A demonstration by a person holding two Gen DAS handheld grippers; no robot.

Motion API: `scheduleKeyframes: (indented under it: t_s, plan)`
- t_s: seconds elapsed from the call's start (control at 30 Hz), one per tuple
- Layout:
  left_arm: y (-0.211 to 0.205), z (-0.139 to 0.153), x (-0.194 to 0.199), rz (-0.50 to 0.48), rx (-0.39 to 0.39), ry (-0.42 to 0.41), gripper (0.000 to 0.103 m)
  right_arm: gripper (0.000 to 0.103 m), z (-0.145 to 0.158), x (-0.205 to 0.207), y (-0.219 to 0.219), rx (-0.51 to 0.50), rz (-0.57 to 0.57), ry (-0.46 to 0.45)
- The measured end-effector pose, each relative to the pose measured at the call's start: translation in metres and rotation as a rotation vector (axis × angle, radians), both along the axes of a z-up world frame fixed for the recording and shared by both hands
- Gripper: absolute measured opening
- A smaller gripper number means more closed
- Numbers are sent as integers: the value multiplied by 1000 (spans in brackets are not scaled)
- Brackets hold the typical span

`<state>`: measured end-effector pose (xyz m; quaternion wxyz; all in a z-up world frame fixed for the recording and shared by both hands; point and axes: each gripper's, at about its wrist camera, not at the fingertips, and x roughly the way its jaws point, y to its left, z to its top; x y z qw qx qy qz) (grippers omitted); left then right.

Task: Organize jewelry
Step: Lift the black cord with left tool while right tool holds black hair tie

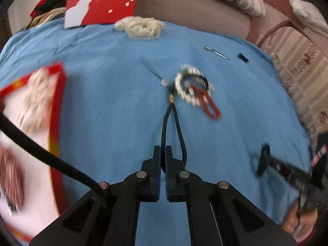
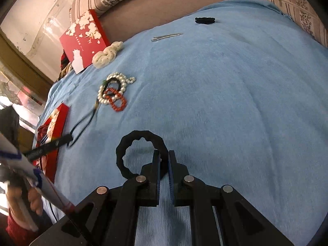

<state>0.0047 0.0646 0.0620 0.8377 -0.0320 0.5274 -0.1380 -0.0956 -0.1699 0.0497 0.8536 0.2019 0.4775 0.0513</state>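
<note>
My left gripper (image 1: 163, 150) is shut on the black cord necklace (image 1: 164, 127), whose loop runs from the fingers to a gold bead and pendant near the pile. It also shows in the right wrist view (image 2: 84, 123). The pile holds a pearl bracelet (image 1: 184, 94), a red bead bracelet (image 1: 211, 106) and a black band; the pearl bracelet (image 2: 114, 84) and the red bead bracelet (image 2: 119, 102) also show in the right wrist view. My right gripper (image 2: 164, 153) is shut on a black scrunchie (image 2: 133, 137) above the blue cloth. The open red jewelry box (image 1: 55, 110) lies at the left.
A cream scrunchie (image 1: 141, 27) and a red lid (image 1: 102, 0) lie at the cloth's far edge. A silver hair clip (image 1: 217, 52) and a small black item (image 1: 243, 58) lie far right. The blue cloth (image 1: 102, 82) covers the bed. Patterned bedding surrounds it.
</note>
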Motion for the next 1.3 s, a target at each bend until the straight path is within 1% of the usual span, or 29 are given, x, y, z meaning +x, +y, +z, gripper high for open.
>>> scheduleKeyframes:
  t_s: [0.13,0.23,0.27,0.3,0.33,0.37,0.4,0.47,0.57,0.67,0.7,0.8,0.87,0.93,0.97,1.0,1.03,1.07,1.1,1.17,1.3]
  plan:
    - [18,-2,-47,17,-46,22,3,8,4,-24,1,-17,15,4]
    - [27,-6,-67,20,-75,47,4,8,3,-38,2,-26,22,19]
    - [31,-6,-72,25,-89,52,6,8,3,-41,3,-28,24,21]
    - [33,-5,-75,25,-97,53,14,8,3,-43,3,-31,26,24]
    - [34,-2,-77,26,-102,49,20,8,3,-45,3,-35,25,26]
    - [34,1,-78,31,-105,35,32,8,3,-46,3,-35,25,27]
    - [34,4,-77,37,-104,22,39,8,2,-47,3,-35,24,28]
    - [29,10,-69,45,-103,-2,41,8,1,-46,3,-37,18,29]
    - [15,11,-52,31,-91,-15,44,9,-2,-44,5,-43,18,31]
    - [-7,-1,-26,5,-50,-13,44,11,-2,-41,8,-61,23,25]
    - [-16,-8,-15,-4,-27,-6,44,12,-2,-40,9,-68,26,24]
    - [-33,-27,8,-24,11,21,44,15,-2,-38,14,-97,43,16]
    - [-41,-28,14,-24,39,-10,44,16,-3,-37,17,-123,54,10]
    - [-48,-29,19,-35,57,-22,44,16,-3,-36,21,-153,62,2]
    - [-49,-29,20,-35,64,-26,43,16,-4,-35,23,-168,63,-2]
    - [-51,-30,20,-31,85,-34,30,16,-4,-34,26,-187,64,-7]
    - [-52,-31,19,-31,122,-49,20,16,-4,-34,27,-202,67,-9]
    - [-52,-31,19,-35,138,-56,7,14,-3,-33,30,-217,69,-11]
    - [-48,-29,16,-38,126,-54,7,12,-2,-32,33,-236,73,-12]
    - [-39,-22,13,-11,92,-53,7,8,1,-31,36,-249,78,-16]
    - [-9,7,-4,34,32,-119,7,8,13,-29,40,-219,76,-37]
